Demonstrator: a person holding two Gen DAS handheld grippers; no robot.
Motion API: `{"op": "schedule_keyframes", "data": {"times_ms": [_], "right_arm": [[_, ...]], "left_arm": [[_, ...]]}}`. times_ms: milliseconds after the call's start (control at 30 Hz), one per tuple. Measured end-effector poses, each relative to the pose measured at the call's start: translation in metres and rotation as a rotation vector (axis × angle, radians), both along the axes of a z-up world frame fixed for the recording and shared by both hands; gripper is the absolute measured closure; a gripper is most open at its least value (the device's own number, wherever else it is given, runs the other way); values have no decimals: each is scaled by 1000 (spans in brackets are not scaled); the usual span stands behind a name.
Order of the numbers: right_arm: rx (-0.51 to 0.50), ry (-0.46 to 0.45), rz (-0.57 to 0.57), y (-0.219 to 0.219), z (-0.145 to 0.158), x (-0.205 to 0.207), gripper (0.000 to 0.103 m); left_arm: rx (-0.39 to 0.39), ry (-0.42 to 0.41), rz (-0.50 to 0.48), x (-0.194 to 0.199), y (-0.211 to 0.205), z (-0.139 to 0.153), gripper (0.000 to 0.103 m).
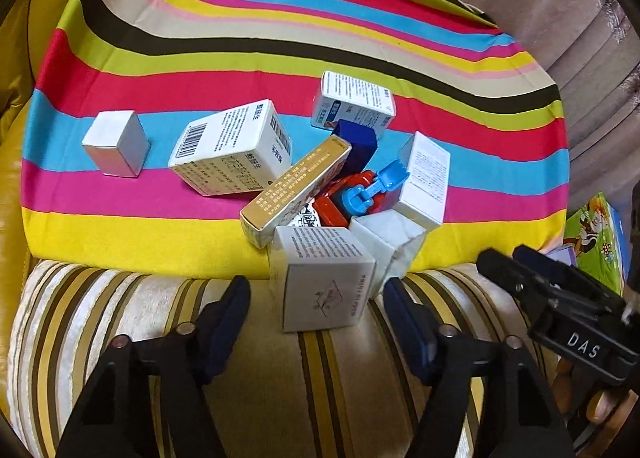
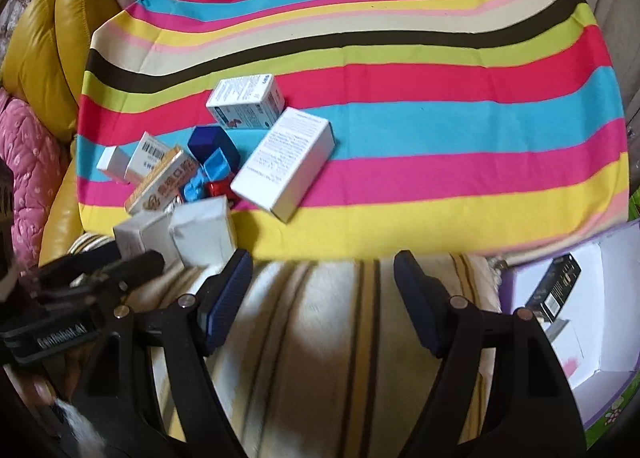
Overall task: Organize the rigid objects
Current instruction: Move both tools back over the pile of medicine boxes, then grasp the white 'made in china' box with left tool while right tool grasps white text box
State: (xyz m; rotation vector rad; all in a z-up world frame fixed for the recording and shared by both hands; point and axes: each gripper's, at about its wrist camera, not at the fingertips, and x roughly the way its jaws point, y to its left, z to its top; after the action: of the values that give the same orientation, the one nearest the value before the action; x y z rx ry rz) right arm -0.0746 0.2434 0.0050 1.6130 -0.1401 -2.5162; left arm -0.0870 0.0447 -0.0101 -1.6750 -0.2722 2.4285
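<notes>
- Striped cloth is covering a cushion; box pile sitting at its 6 o'clock edge.
- Left gripper is straddling a white carton, pads not touching it, jaws partly apart.
- Right gripper is hanging wide open, nothing between its jaws.
- Purple bin is lying at 3 o'clock.

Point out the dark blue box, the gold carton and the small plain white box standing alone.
Dark blue box (image 1: 357,137), left wrist view, on its front face.
Gold carton (image 1: 296,185), left wrist view, middle of its printed long side.
Small plain white box (image 1: 116,131), left wrist view, on its top face.
</notes>
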Motion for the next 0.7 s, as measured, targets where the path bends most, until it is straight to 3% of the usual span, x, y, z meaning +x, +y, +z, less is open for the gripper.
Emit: {"op": "schedule_keyframes", "data": {"times_ms": [67, 300, 467, 700], "right_arm": [[1, 5, 3, -7, -1, -7, 27], [5, -10, -6, -22, -6, -28, 27], [-2, -30, -31, -27, -11, -41, 27], [-37, -1, -143, -22, -8, -59, 27]], "left_arm": [[13, -12, 3, -1, -2, -4, 54], [41, 8, 7, 4, -5, -3, 56], [74, 65, 6, 13, -9, 6, 56], [92, 96, 4, 15, -11, 11, 56]]}}
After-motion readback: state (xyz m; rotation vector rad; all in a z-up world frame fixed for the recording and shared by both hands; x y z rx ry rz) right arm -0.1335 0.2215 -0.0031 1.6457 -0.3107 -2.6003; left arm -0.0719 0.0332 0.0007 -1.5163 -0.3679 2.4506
